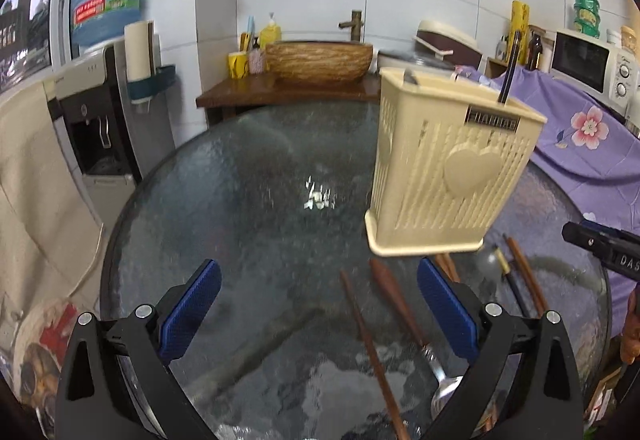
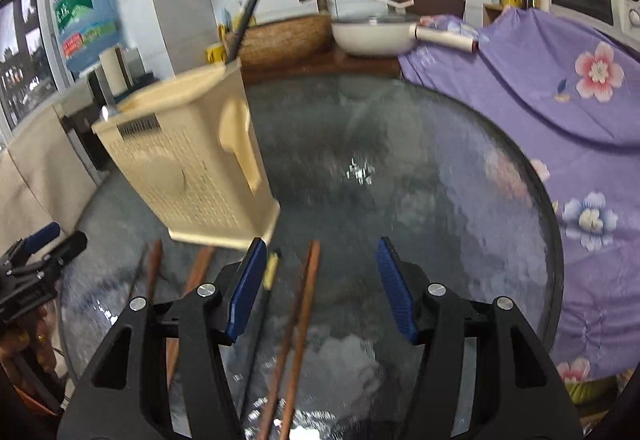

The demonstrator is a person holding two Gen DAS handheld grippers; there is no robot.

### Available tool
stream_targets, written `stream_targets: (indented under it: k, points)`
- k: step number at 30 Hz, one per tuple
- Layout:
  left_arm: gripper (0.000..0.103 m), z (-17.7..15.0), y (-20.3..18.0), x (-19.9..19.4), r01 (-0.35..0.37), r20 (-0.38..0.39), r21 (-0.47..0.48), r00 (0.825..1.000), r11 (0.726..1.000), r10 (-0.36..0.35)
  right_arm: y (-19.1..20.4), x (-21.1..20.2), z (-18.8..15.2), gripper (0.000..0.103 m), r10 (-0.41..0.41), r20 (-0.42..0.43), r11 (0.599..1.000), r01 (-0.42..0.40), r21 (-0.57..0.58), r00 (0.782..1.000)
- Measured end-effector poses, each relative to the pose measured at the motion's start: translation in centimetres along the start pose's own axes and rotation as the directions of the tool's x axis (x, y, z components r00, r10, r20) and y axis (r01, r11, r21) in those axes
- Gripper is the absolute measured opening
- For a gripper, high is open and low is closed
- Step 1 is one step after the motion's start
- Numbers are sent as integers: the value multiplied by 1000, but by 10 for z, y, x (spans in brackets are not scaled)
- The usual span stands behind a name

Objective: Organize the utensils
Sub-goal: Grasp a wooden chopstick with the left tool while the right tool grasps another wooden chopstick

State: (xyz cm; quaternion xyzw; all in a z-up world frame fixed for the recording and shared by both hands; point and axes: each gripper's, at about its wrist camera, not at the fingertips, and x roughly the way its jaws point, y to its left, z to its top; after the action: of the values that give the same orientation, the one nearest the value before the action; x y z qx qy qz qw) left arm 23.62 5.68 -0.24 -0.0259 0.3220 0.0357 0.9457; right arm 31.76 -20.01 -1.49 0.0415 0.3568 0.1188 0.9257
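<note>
Here, a round glass table (image 1: 248, 207) fills the middle of a small kitchen, and a person works over it with a hand-held gripper in each hand.

From the left wrist camera, the left gripper (image 1: 320, 304) hangs over the near part of the table with its blue pads spread as wide as they go and nothing between them but bare glass. A cream plastic utensil holder (image 1: 448, 167) stands at about two o'clock from it, upright on the glass; a dark chopstick (image 1: 509, 67) already pokes out of its top. It likely sits close so that each piece needs only a short carry.

Loose utensils lie in front of the holder, toward the person: a brown wooden chopstick (image 1: 370, 352) at five o'clock from the left gripper, and a metal spoon with a wooden handle (image 1: 404, 312) beside it, running partly under the right-hand finger.

From the right wrist camera, the right gripper (image 2: 320, 284) is about half open and angled down at the table. A pair of brown chopsticks (image 2: 304, 312) lies lengthwise in the gap between its pads; the pads are apart from them, so nothing is held. My guess is that it is lining up to pinch them. The holder stands at ten o'clock from this gripper.

Most pieces still wait on the glass.
</note>
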Motion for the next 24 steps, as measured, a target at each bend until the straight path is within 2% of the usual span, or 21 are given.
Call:
stream_targets:
  k: [2,4,6,12,17,21,24]
  points:
    - [96,-7,0,3,-1,-24,-5,1000,1000,0,0,6,-11,57,-12,-34,1000,12,-3,999]
    - [94,-14,-1,4,-3,-39,-1,999,1000,3,1,11,-20,52,-18,-55,1000,18,-6,998]
    - [84,-21,-1,4,-1,-56,3,998,1000,2,2,12,-27,51,-27,-69,1000,26,-13,997]
    - [65,-32,-5,14,43,-128,-6,991,999,-44,6,17,-40,45,-29,-106,1000,28,-12,994]
    - [60,-38,-11,18,59,-147,6,987,998,-58,12,21,-45,40,-37,-127,999,34,-26,991]
    - [56,-41,-14,20,58,-156,10,986,998,-55,14,25,-47,31,-57,-140,998,52,-41,988]
    - [56,-42,-14,23,62,-166,6,984,998,-60,14,28,-47,30,-57,-150,998,50,-47,987]
